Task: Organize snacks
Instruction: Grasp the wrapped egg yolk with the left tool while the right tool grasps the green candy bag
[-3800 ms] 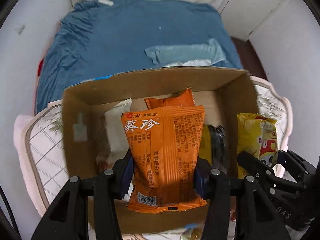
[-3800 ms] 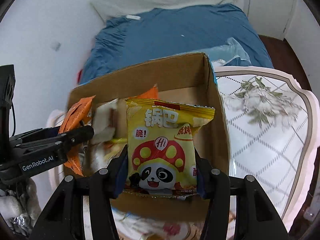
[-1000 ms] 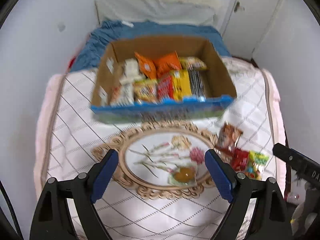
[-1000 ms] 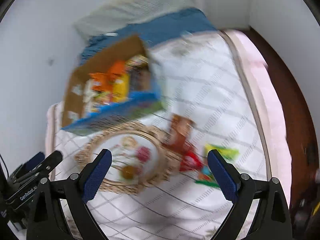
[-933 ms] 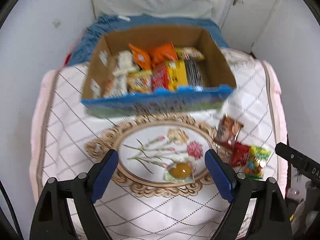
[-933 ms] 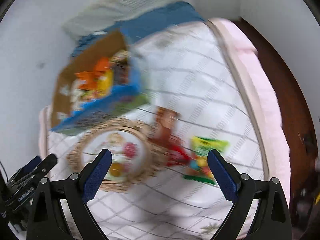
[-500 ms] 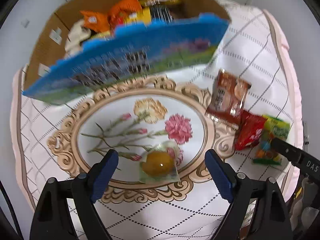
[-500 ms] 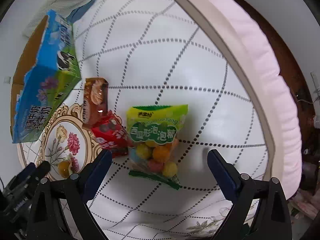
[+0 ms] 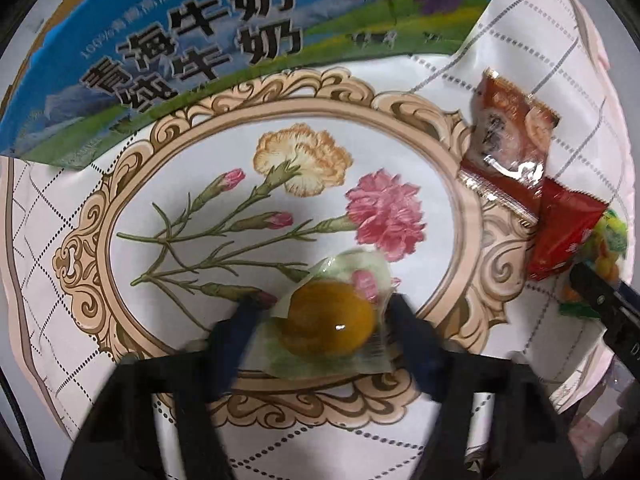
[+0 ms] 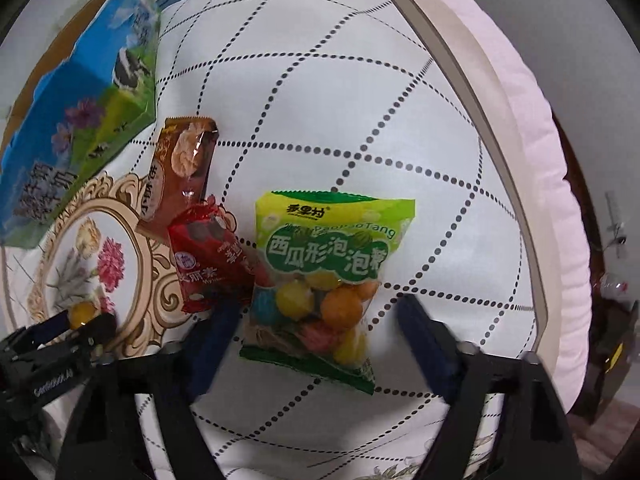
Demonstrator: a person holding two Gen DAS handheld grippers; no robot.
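Note:
My left gripper [image 9: 324, 312] is open, its blue-padded fingers either side of a clear packet with an orange jelly [image 9: 328, 324] lying on the quilt; contact cannot be told. My right gripper [image 10: 316, 320] is open around the lower end of a green bag of coloured gum balls [image 10: 328, 276]. Left of that bag lie a red packet [image 10: 212, 256] and a brown packet [image 10: 180, 172]; both also show in the left wrist view, red [image 9: 564, 236] and brown [image 9: 508, 140]. The blue milk carton box [image 9: 192, 40] holding snacks stands behind.
The quilt [image 10: 360, 100] is white with a dotted diamond pattern and a flower medallion [image 9: 280, 200]. Its pink padded edge [image 10: 540, 160] runs along the right, with dark floor beyond. The left gripper shows at the lower left of the right wrist view [image 10: 60, 340].
Both grippers have come down from above the box to the quilt. The left has closed in around the jelly packet, the right around the gum ball bag.

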